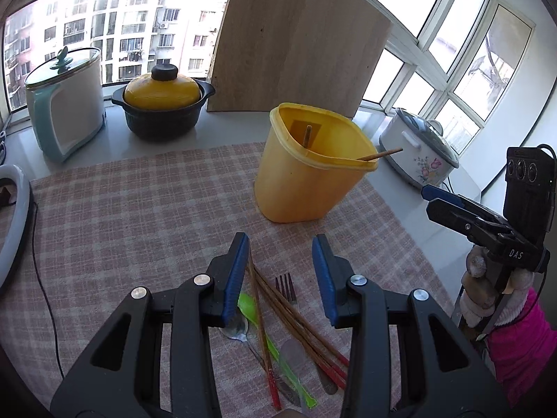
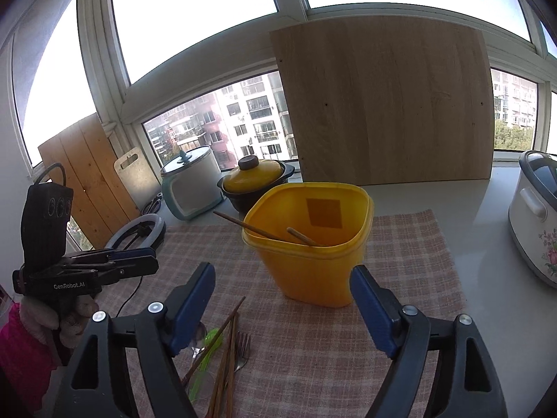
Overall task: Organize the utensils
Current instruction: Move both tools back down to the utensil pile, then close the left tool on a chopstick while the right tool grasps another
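A yellow plastic holder (image 1: 306,181) (image 2: 313,271) stands on the plaid cloth (image 1: 139,226) with two brown chopsticks (image 1: 379,154) (image 2: 250,226) leaning inside it. Nearer to me lies a pile of red-tipped chopsticks (image 1: 296,320) (image 2: 226,348), a fork (image 1: 287,287) (image 2: 242,348), a green plastic spoon (image 1: 249,306) (image 2: 212,339) and a metal spoon (image 1: 238,331). My left gripper (image 1: 282,268) (image 2: 153,257) hovers open over this pile, holding nothing; one chopstick runs beside its left finger. My right gripper (image 2: 282,299) (image 1: 426,198) stands wide open and empty in front of the holder.
At the back stand a white and teal pot (image 1: 69,104), a black casserole with a yellow lid (image 1: 163,104), a wooden board (image 1: 296,35) and a flowered rice cooker (image 1: 417,153). A ring light (image 1: 10,209) and its cable lie at the left. A person's pink sleeve (image 1: 522,341) shows.
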`<state>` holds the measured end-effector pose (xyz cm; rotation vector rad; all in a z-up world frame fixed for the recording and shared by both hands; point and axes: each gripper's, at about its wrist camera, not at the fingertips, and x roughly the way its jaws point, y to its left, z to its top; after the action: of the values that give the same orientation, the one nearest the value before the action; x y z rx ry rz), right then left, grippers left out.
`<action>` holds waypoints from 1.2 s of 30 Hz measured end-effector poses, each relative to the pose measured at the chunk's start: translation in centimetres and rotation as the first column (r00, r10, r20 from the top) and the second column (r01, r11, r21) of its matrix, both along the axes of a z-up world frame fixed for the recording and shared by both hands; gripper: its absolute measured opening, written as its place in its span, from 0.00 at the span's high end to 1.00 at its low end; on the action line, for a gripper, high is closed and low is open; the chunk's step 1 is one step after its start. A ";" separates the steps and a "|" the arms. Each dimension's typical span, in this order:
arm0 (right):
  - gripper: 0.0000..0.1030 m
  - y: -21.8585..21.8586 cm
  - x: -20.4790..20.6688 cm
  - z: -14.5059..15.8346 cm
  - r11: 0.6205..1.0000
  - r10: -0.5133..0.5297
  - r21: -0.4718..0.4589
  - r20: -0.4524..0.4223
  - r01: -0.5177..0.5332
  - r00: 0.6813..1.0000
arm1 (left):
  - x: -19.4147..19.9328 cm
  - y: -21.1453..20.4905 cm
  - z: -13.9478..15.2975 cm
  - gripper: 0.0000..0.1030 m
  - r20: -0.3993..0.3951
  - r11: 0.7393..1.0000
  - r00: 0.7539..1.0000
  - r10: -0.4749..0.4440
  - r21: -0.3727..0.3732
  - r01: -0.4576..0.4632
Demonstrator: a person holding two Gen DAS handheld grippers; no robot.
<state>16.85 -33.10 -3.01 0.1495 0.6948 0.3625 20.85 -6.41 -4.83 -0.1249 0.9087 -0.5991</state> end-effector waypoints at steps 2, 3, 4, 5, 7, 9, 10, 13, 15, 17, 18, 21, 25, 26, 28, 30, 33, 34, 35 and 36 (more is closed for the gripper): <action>0.21 0.3 -0.4 -1.4 0.999 0.036 0.030 -0.053 -0.035 0.998 | -0.1 0.0 -1.4 0.64 -0.033 1.000 0.999 -0.010 0.018 0.010; 0.22 0.3 -0.6 -2.2 0.998 0.052 0.050 -0.081 -0.048 0.995 | -0.1 -0.1 -2.1 0.64 -0.053 1.000 0.998 -0.015 0.024 0.016; 0.25 0.4 -0.6 -3.0 0.996 0.066 0.069 -0.108 -0.059 0.992 | 0.0 -0.2 -2.8 0.64 -0.073 0.999 0.997 -0.018 0.026 0.020; 0.27 0.5 -0.6 -3.8 0.994 0.079 0.085 -0.135 -0.068 0.988 | 0.1 -0.3 -3.5 0.64 -0.096 0.999 0.995 -0.023 0.023 0.025; 0.33 0.8 -0.8 -5.4 0.992 0.099 0.100 -0.180 -0.082 0.979 | 0.3 -0.4 -4.8 0.64 -0.143 0.999 0.989 -0.027 0.018 0.030; 0.37 1.3 -0.7 -7.0 0.990 0.116 0.109 -0.225 -0.093 0.968 | 0.7 -0.6 -6.1 0.64 -0.180 0.999 0.983 -0.028 0.021 0.032; 0.42 1.4 -0.7 -7.8 0.987 0.129 0.122 -0.250 -0.101 0.960 | 0.8 -0.8 -6.7 0.64 -0.194 0.999 0.981 -0.029 0.029 0.035; 0.51 2.1 -0.5 -9.9 0.978 0.174 0.168 -0.316 -0.125 0.933 | 1.0 -1.2 -8.0 0.64 -0.224 0.997 0.974 -0.034 0.055 0.048; 0.54 2.5 -0.4 -11.1 0.974 0.193 0.181 -0.348 -0.137 0.917 | 1.0 -1.4 -8.6 0.64 -0.234 0.997 0.972 -0.037 0.061 0.052; 0.57 2.9 -0.2 -12.0 0.969 0.216 0.198 -0.375 -0.150 0.902 | 1.1 -1.6 -9.0 0.64 -0.244 0.996 0.969 -0.045 0.064 0.062; 0.59 3.1 -0.1 -12.4 0.965 0.228 0.209 -0.387 -0.156 0.893 | 1.1 -1.8 -9.2 0.64 -0.248 0.996 0.968 -0.046 0.069 0.065; 0.62 3.7 0.4 -13.4 0.955 0.260 0.245 -0.415 -0.168 0.872 | 1.4 -2.2 -10.1 0.64 -0.264 0.995 0.964 -0.042 0.080 0.065; 0.67 4.0 1.1 -14.7 0.943 0.278 0.298 -0.455 -0.150 0.846 | 2.0 -2.5 -10.7 0.64 -0.276 0.995 0.961 -0.032 0.086 0.058; 0.67 4.1 1.3 -15.1 0.941 0.281 0.307 -0.464 -0.145 0.840 | 2.1 -2.4 -10.8 0.65 -0.278 0.995 0.960 -0.031 0.085 0.057; 0.70 4.2 1.5 -15.5 0.939 0.281 0.314 -0.476 -0.137 0.833 | 2.3 -2.3 -10.9 0.66 -0.278 0.995 0.960 -0.027 0.083 0.052; 0.70 4.2 1.8 -15.9 0.938 0.280 0.320 -0.485 -0.130 0.829 | 2.4 -2.3 -11.0 0.67 -0.280 0.996 0.960 -0.024 0.080 0.049; 0.73 4.4 2.2 -16.3 0.935 0.283 0.332 -0.494 -0.123 0.822 | 2.6 -2.4 -11.2 0.68 -0.281 0.995 0.959 -0.026 0.084 0.052; 0.73 4.5 2.3 -16.4 0.935 0.284 0.333 -0.496 -0.122 0.821 | 2.7 -2.5 -11.2 0.68 -0.281 0.995 0.959 -0.027 0.086 0.053; 0.74 4.6 2.4 -16.6 0.935 0.283 0.332 -0.499 -0.122 0.819 | 2.7 -2.5 -11.3 0.68 -0.281 0.995 0.959 -0.027 0.088 0.053; 0.75 4.7 2.6 -16.7 0.937 0.280 0.328 -0.502 -0.120 0.818 | 2.8 -2.6 -11.3 0.69 -0.281 0.995 0.959 -0.026 0.090 0.053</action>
<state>19.40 -28.36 -19.66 0.4672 1.2297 0.6390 23.60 -8.97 -16.15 -0.1063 1.2156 -0.5818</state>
